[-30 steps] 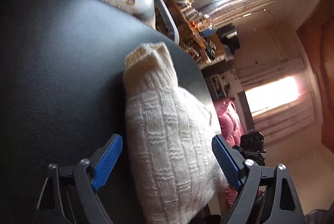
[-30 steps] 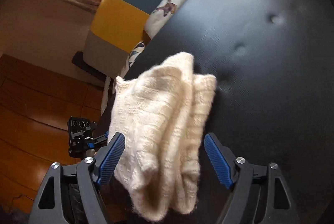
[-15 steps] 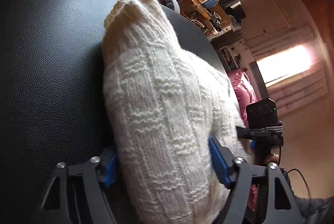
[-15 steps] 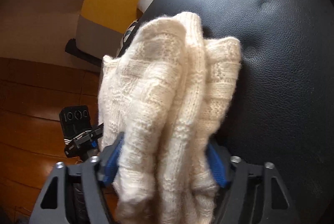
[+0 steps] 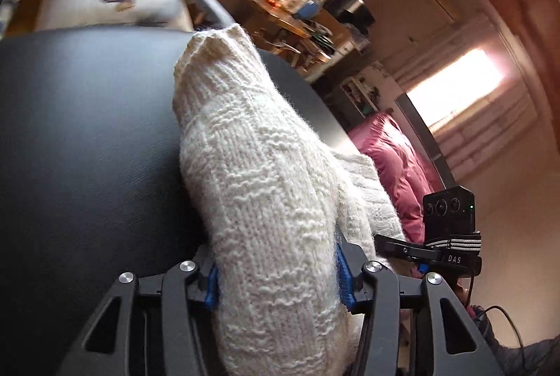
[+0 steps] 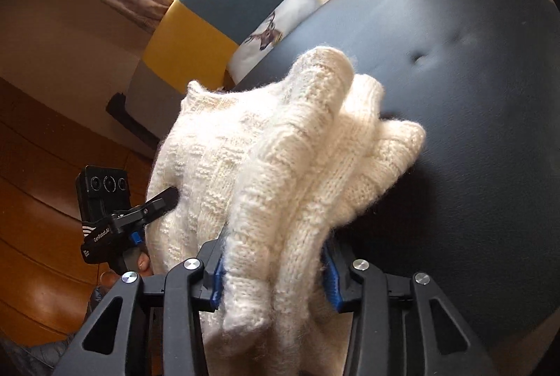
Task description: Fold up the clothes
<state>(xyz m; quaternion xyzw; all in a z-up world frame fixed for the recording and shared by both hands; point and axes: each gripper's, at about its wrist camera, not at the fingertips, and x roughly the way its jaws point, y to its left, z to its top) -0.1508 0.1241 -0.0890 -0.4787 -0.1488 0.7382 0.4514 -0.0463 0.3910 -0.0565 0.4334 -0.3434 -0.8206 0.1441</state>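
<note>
Both hand-held grippers are clamped on the same cream knit sweater (image 5: 266, 201), each pinching a thick bunch of it between blue pads. The left hand-held gripper (image 5: 276, 278) grips one end, and a ribbed cuff or hem stands up beyond it. The right hand-held gripper (image 6: 274, 274) grips the other end, where several folds pile up. The sweater sits at the near edge of a black padded leather surface (image 6: 472, 96). A deer-print cushion (image 6: 269, 33) lies past its far edge.
</note>
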